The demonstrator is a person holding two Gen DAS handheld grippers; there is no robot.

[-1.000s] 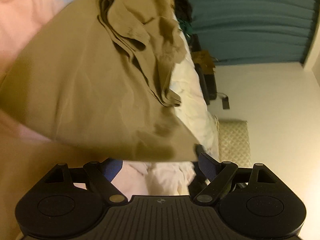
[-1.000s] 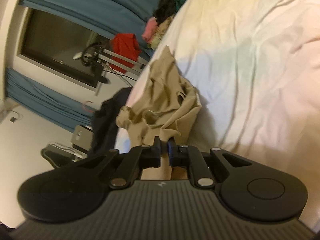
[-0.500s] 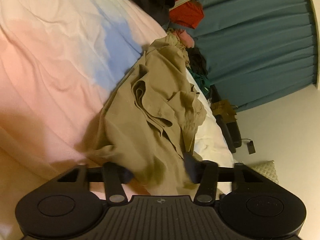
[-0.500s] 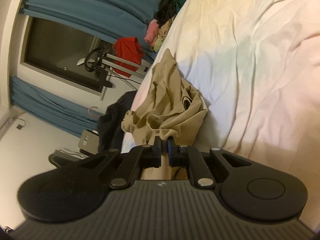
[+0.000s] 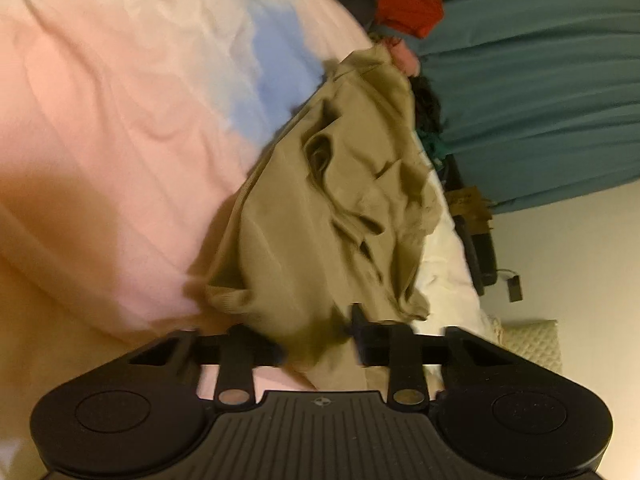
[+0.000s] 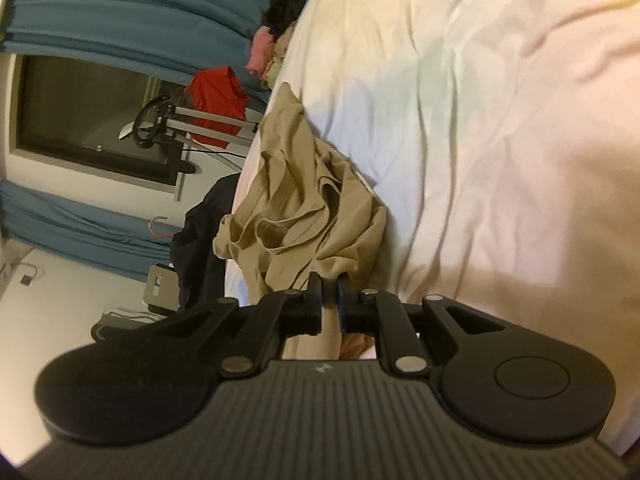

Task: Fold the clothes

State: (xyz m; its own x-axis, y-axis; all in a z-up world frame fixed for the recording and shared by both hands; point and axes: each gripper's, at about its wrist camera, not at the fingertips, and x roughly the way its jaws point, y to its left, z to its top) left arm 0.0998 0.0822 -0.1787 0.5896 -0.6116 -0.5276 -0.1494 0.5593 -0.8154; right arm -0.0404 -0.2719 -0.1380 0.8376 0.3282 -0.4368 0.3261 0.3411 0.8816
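Pastel bed sheet now under crumpled khaki garment, dropped from mid-air; left tool spread, cloth between; right tool pinching hem. Flattening next.

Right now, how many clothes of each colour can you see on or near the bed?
Tan: 1, the shirt
Red: 1, the garment
Pink: 1, the cloth
Dark: 1, the jacket
Total: 4
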